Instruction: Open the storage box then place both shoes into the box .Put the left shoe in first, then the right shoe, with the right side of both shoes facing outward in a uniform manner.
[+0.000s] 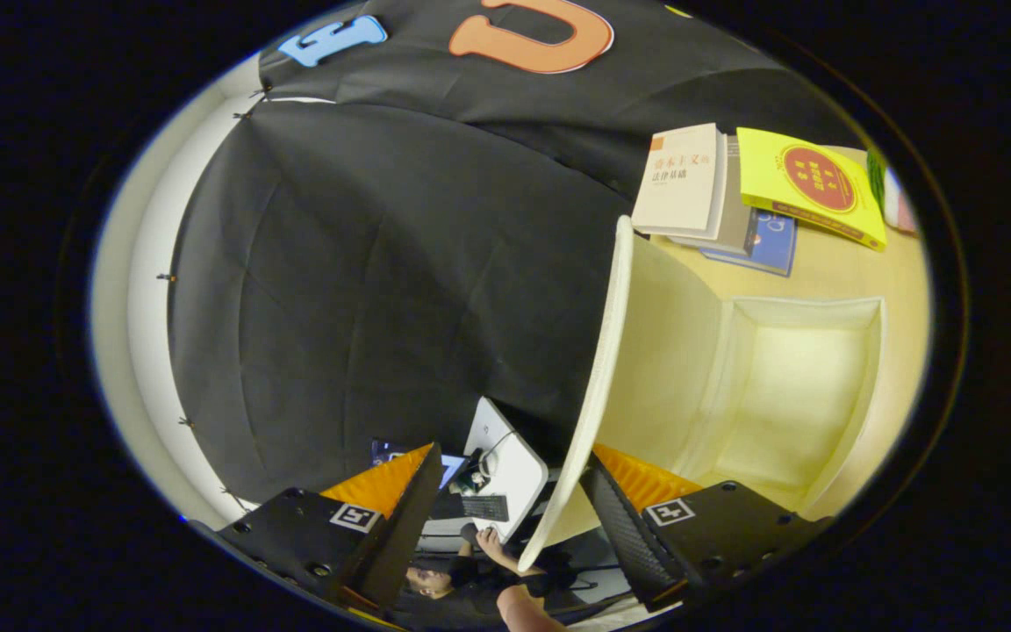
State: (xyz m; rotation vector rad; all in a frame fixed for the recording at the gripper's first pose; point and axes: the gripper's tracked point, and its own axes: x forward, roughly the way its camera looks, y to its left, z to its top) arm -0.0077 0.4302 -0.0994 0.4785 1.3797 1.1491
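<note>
On the far left a pale wall strip (141, 290) curves beside the black cloth wall (383, 263), which takes up most of the space beyond the claw (514, 509).

The claw stands wide apart. Its left finger (400, 518) hangs free in front of the cloth and touches nothing. Between the two fingers, well beyond them, a person's hand (492, 544) rests near a keyboard (481, 507) and a white device (505, 456) with a cable; these are small, and the lower part of the person is cut off, so little more can be made out.

The lower edge of the storage box lid (598, 377) falls in the gap between the fingers, close against the inner side of the right finger (624, 535). Whether that finger truly presses on the lid cannot be told; the left finger is clearly apart from it, so the claw grips nothing.

The lid is swung open and stands edge-on. To its right the cream storage box (865, 386) lies open on the yellowish desk (830, 268), its inside showing bare walls and floor; its near corner is hidden by the right finger.

Beyond the box, books lie on the desk: a cream book (681, 180) atop a blue one (773, 246), then a yellow book (808, 184). A green and pink object (887, 189) beside it is cut off and hard to identify.
</note>
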